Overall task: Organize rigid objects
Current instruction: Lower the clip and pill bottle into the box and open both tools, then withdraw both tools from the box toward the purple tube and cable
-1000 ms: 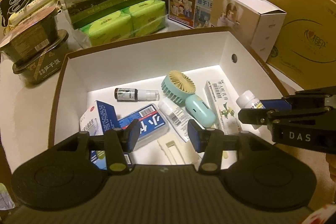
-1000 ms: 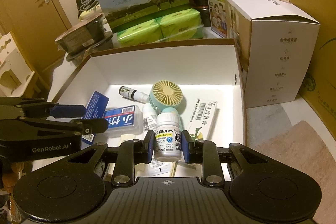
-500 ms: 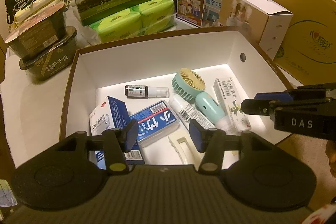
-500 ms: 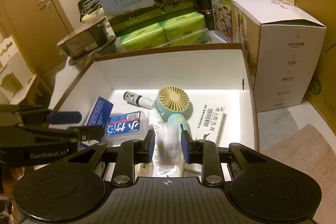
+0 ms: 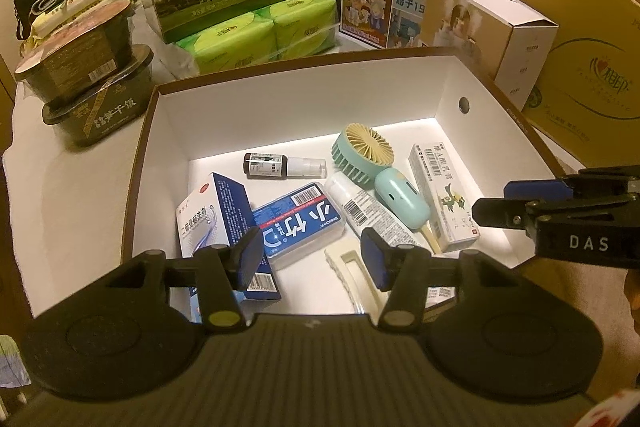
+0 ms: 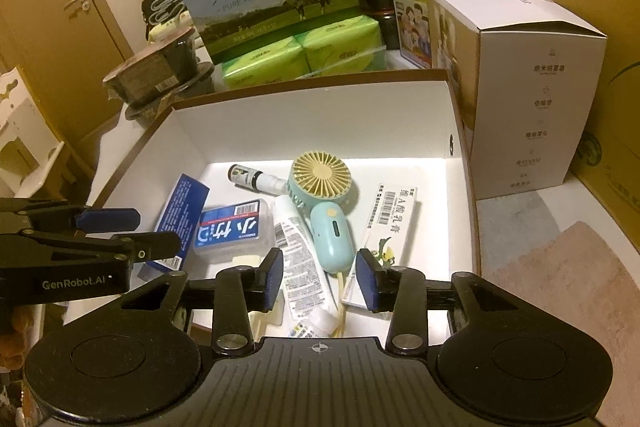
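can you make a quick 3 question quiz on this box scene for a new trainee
1. True or false: the right hand-held gripper grips a white pill bottle.
2. Which item lies directly between the blue floss case and the mint handheld fan?
A. white tube
B. dark spray bottle
C. blue medicine box
3. Fill in: the left hand-held gripper is ____ (open/shut), hovering over the near end of the white storage box.

Key: 1 false, both jaws stand apart with nothing between them; 2 A; 3 open.
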